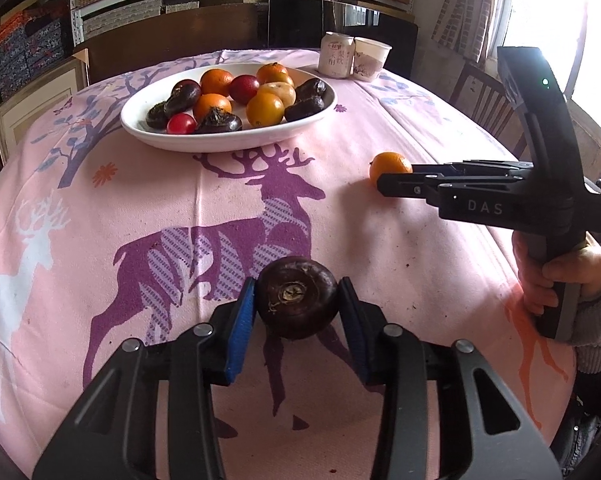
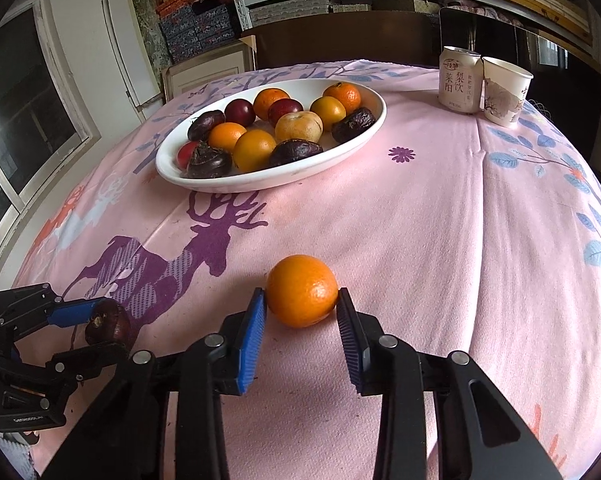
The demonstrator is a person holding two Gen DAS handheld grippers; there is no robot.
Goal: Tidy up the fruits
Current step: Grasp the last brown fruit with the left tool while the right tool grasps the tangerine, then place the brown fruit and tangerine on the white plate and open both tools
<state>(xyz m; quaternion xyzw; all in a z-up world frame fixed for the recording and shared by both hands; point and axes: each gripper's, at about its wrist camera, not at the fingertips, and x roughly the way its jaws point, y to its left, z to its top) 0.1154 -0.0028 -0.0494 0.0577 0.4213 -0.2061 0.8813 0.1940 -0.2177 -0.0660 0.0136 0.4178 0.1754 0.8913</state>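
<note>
On the left, the left gripper [image 1: 296, 304] has its blue-padded fingers [image 1: 242, 320] drawn in against a dark brown water chestnut [image 1: 297, 302], which sits between them on the pink deer-print tablecloth [image 1: 220, 184] covering the surface; the pads look to be touching both flanks of it, so I judge it gripped, not yet lifted. Further back and a little to the left of centre stands the white oval dish [image 1: 236, 142], already loaded with a mix of oranges, red plum-like fruits, more dark water chestnuts and one pale yellowish fruit — most of the sorting appears done. Beyond the dish, toward the far right edge of the surface, a drink can [image 1: 335, 55] and a paper cup [image 1: 371, 58] stand touching, and they seem to play no part in the job. On the right, the right gripper [image 2: 302, 300], held in the person's hand [image 1: 560, 276], has its fingers closed narrowly on a small orange [image 2: 301, 290] that rests on the cloth, well apart from the dish. Judging by what lies loose, these two fruits are the last outside the dish — what remains is to raise each one, carry it over the rim and set it among the others without knocking the pile.
</note>
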